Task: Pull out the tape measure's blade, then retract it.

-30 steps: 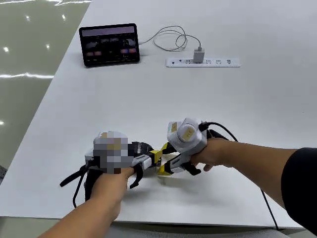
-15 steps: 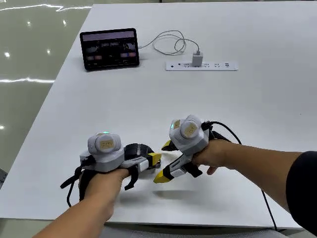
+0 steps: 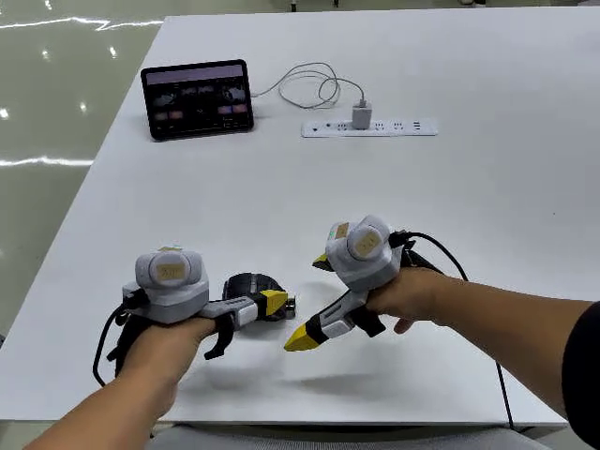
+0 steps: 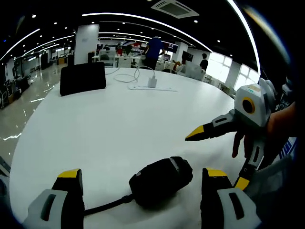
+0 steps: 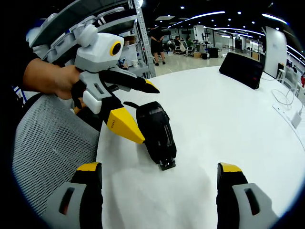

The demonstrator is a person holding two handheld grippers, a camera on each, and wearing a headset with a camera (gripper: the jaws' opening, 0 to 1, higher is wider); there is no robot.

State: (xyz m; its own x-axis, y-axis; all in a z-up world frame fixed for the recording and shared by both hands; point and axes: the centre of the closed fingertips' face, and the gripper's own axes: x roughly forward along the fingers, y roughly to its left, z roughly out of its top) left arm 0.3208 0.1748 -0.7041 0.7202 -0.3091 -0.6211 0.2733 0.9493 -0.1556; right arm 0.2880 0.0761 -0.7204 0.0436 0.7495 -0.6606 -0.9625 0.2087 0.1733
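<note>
In the head view, the black tape measure (image 3: pixel 246 284) lies on the white table (image 3: pixel 422 206) in the lower left part of the frame. The left gripper (image 3: pixel 267 298) reaches to it from the left, one yellow tip just beside its case. The right gripper (image 3: pixel 309 302) stands to the right of the tape measure with its jaws wide apart, and nothing is between them. In the upper part of the frame there are a tablet (image 3: pixel 197 97) and a power strip (image 3: pixel 370 127) with a cable (image 3: pixel 309 86). In the left gripper view, the left gripper (image 4: pixel 143 174) has its jaws wide apart at the bottom of the frame. The tape measure (image 4: pixel 162 179) lies on the table between and a little ahead of the two tips, not clamped, and a dark strap (image 4: pixel 105 206) runs from it to the lower left. The right gripper (image 4: pixel 218 159) comes in at the right, also spread. In the right gripper view, the right gripper (image 5: pixel 159 168) is wide and holds nothing. The tape measure (image 5: pixel 156 129) lies in the middle of the frame, with its hook (image 5: pixel 167 164) at the case mouth. The left gripper (image 5: pixel 139 107) is at the upper left, its jaws spread about the case; I cannot tell if they touch it. A mesh chair (image 5: pixel 52 157) is at the lower left.
</note>
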